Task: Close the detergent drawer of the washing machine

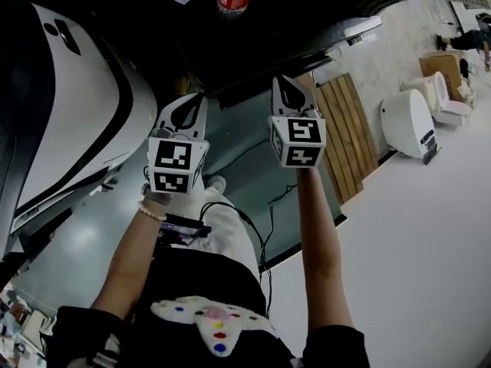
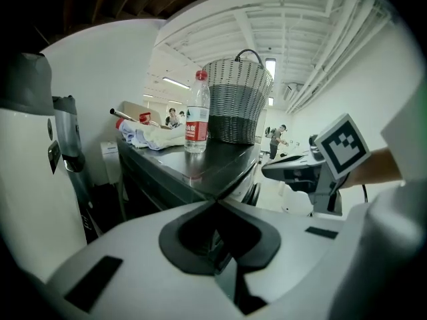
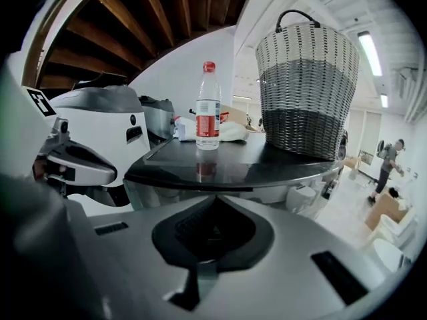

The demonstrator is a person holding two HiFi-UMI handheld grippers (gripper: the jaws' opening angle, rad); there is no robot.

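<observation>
Holding left gripper (image 2: 215,203) and right gripper (image 3: 212,197) fully closed, gripping nothing, side by side, facing washing machine (image 3: 233,162) at 12 o'clock. Touching nothing. Not locating detergent drawer in any view; judging its closing push as probably remaining.

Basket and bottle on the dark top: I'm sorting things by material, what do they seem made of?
Basket: woven wicker or plastic strips, matte; the weave shows in pale and grey bands. Bottle: probably clear glossy plastic, see-through with red cap and label.
</observation>
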